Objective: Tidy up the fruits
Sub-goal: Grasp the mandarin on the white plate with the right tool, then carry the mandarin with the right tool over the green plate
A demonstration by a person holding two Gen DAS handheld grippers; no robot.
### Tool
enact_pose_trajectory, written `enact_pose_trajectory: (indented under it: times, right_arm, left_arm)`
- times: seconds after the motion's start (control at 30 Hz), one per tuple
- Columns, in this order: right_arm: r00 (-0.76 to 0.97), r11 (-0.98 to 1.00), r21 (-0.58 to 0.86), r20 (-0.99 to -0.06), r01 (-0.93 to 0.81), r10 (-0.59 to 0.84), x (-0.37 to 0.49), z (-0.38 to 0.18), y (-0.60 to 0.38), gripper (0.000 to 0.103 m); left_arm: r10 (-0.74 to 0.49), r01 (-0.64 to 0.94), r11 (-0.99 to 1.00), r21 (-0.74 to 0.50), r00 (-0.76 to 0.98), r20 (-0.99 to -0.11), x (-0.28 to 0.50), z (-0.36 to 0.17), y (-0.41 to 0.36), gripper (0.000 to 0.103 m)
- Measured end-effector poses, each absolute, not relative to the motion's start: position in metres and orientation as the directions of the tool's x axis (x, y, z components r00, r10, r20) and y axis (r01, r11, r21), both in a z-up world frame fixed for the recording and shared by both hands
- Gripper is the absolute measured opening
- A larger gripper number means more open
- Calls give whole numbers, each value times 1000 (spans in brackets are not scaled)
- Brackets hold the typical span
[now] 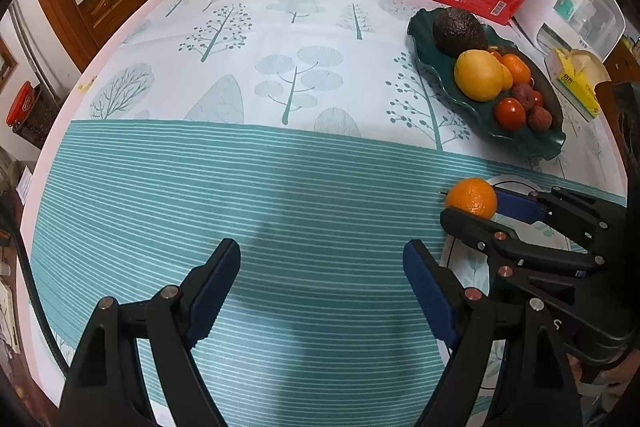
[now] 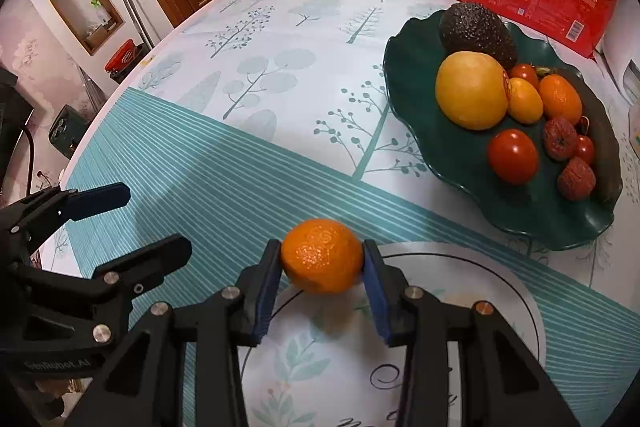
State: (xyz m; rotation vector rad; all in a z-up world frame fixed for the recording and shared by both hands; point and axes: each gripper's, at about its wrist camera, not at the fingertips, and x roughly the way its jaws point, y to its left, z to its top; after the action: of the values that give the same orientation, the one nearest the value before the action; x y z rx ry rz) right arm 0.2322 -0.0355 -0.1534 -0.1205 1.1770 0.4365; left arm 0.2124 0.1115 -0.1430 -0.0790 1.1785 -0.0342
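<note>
Right tongs (image 2: 323, 259) on mandarin (image 2: 322, 255) above white plate (image 2: 500, 291); fruit-filled green dish (image 2: 416, 67) beyond.

Left gripper (image 1: 322, 291) agape, right gripper (image 2: 322, 259) clamped.

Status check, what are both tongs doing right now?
Right tongs shut on mandarin, above white plate. Left tongs open, empty. Green dish path unobstructed.

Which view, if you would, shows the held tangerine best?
The right wrist view: the tangerine sits centred and close, clamped between the right gripper pads over the white plate. The left wrist view shows it small at the right edge, partly behind a finger.
</note>
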Motion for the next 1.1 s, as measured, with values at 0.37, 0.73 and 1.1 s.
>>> enact_pose_trajectory:
  times: [0.37, 0.73, 1.1]
  right_arm:
    - [308, 912, 170, -905, -373, 295, 222, -139, -43, 39]
    - [365, 932, 200, -879, -301, 307, 207, -89, -78, 39]
    - [561, 955, 202, -775, -218, 292, 240, 32, -139, 39]
  left_arm:
    - [-100, -43, 991, -123, 358, -928, 206, -136, 114, 93]
    - [-165, 47, 986, -160, 397, -903, 207, -91, 83, 97]
    - [-192, 161, 979, -121, 568, -800, 268, 26, 46, 97]
